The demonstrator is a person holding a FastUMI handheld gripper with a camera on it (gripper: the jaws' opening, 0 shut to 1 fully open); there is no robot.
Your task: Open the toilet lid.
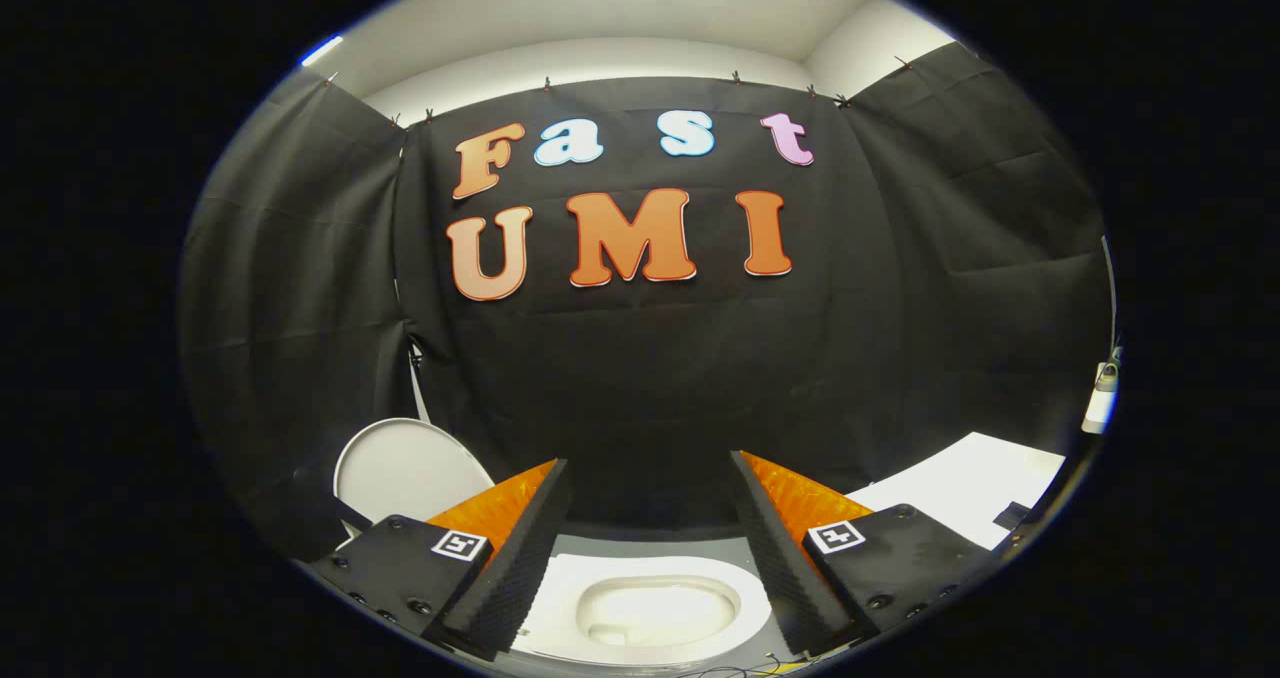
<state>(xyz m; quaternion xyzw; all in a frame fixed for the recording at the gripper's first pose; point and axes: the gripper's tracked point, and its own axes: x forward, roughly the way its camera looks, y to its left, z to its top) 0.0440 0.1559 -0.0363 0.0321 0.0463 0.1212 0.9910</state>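
Note:
A white toilet bowl (655,608) with its seat ring lies low between my two fingers, and its hollow is in plain sight. The white round lid (405,470) stands raised beyond my left finger, tilted up against the black cloth wall. My gripper (650,463) is open, and its orange and black fingers (520,538) spread wide on either side of the bowl. Nothing is held between them and neither finger touches the lid.
A white flat surface (975,483) lies beyond my right finger. A small white device (1100,398) hangs at the far right by the cloth. Thin cables (740,670) run just under the bowl. The black cloth wall closes off the space behind the toilet.

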